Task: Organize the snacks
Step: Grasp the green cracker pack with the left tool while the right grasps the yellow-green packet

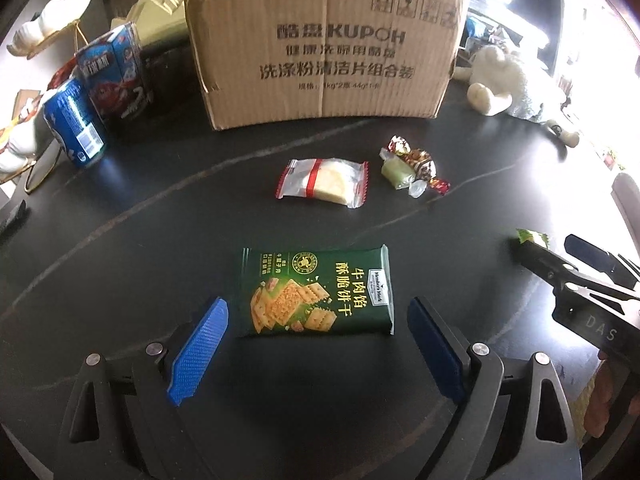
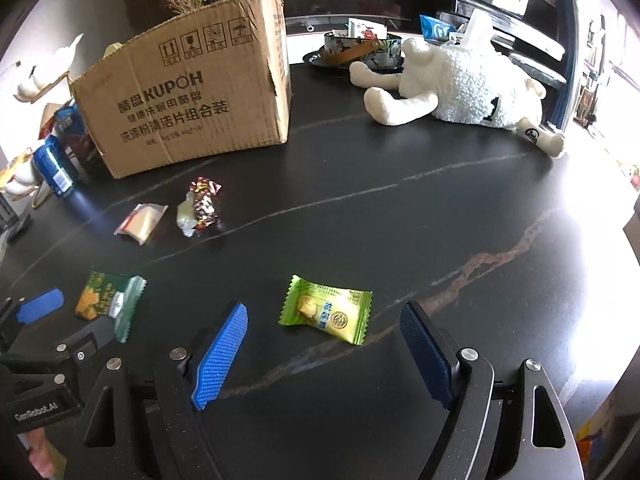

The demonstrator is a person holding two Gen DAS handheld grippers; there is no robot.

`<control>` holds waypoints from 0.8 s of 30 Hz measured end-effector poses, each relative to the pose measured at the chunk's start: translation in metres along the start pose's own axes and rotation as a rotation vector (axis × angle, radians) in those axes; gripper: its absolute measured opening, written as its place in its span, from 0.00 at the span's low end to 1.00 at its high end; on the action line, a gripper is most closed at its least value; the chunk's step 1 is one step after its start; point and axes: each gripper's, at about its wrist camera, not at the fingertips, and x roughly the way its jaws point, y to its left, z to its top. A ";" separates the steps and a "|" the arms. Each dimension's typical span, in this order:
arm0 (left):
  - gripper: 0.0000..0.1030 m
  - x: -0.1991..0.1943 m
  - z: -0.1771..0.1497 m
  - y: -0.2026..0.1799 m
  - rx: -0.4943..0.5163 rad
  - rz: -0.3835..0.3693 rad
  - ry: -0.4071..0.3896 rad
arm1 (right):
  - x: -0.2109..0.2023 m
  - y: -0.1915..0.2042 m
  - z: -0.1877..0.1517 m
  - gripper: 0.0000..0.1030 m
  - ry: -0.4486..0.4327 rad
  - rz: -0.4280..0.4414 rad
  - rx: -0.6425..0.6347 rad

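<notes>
A dark green cracker pack (image 1: pixel 318 292) lies flat on the black table, just ahead of and between the fingers of my open left gripper (image 1: pixel 318 316); it also shows in the right wrist view (image 2: pixel 108 300). A light green candy pack (image 2: pixel 326 310) lies between the fingers of my open right gripper (image 2: pixel 324 328). Farther off lie a clear-wrapped white cake with red stripes (image 1: pixel 324 180) and a small heap of wrapped candies (image 1: pixel 412 168). A cardboard box (image 1: pixel 324 48) stands at the back. My right gripper also shows at the right of the left wrist view (image 1: pixel 556 248).
A blue can (image 1: pixel 76 124) and a blue snack box (image 1: pixel 114 76) stand left of the cardboard box. A white plush sheep (image 2: pixel 460 84) lies at the back right. A dish with small items (image 2: pixel 360 50) sits behind it. White figurines (image 1: pixel 44 28) stand at far left.
</notes>
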 end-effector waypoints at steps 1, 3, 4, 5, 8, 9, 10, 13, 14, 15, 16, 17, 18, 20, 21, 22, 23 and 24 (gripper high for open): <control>0.89 0.002 0.000 0.000 -0.003 0.003 0.004 | 0.001 0.000 0.000 0.77 0.000 -0.003 0.002; 0.89 0.005 0.001 0.000 -0.009 0.002 0.006 | 0.004 -0.001 0.001 0.77 0.001 -0.011 0.005; 0.89 0.007 0.001 0.000 -0.011 0.005 0.007 | 0.005 -0.002 0.002 0.77 0.003 -0.009 0.010; 0.89 0.008 0.002 -0.001 -0.013 0.005 0.009 | 0.006 -0.003 0.002 0.77 0.005 -0.006 0.016; 0.85 0.009 0.002 0.000 -0.019 -0.001 0.011 | 0.011 -0.004 0.002 0.76 0.015 0.001 0.030; 0.80 0.009 0.002 0.000 -0.020 -0.004 0.012 | 0.012 -0.005 0.002 0.74 0.017 0.004 0.032; 0.80 0.009 0.002 0.000 -0.020 -0.003 0.010 | 0.012 -0.004 0.001 0.70 0.015 0.001 0.030; 0.78 0.008 0.001 0.000 -0.023 -0.005 0.002 | 0.011 -0.003 0.001 0.61 0.008 -0.003 0.021; 0.78 0.008 0.000 -0.001 -0.024 -0.005 0.000 | 0.011 -0.003 0.001 0.57 0.005 -0.005 0.020; 0.78 0.008 0.000 -0.001 -0.025 -0.006 -0.001 | 0.010 -0.003 0.001 0.54 0.001 -0.008 0.018; 0.77 0.008 0.000 -0.001 -0.027 -0.008 -0.003 | 0.010 -0.003 0.001 0.48 -0.001 -0.014 0.015; 0.76 0.008 -0.001 0.000 -0.027 -0.008 -0.005 | 0.010 -0.002 0.000 0.45 -0.003 -0.022 0.012; 0.75 0.007 -0.001 0.000 -0.027 -0.006 -0.006 | 0.010 -0.003 0.000 0.42 -0.006 -0.027 0.009; 0.75 0.006 -0.002 -0.001 -0.023 -0.006 -0.007 | 0.009 -0.003 -0.001 0.38 -0.011 -0.027 0.009; 0.75 0.006 -0.002 -0.001 -0.023 -0.008 -0.007 | 0.009 -0.003 -0.001 0.38 -0.013 -0.025 0.011; 0.75 0.005 -0.002 0.000 -0.026 -0.010 -0.008 | 0.009 -0.003 -0.001 0.37 -0.015 -0.026 0.008; 0.75 0.004 -0.002 0.000 -0.027 -0.011 -0.010 | 0.008 -0.002 -0.001 0.37 -0.017 -0.028 0.005; 0.64 0.003 -0.002 -0.001 -0.025 -0.014 -0.013 | 0.008 -0.002 -0.001 0.37 -0.018 -0.027 0.006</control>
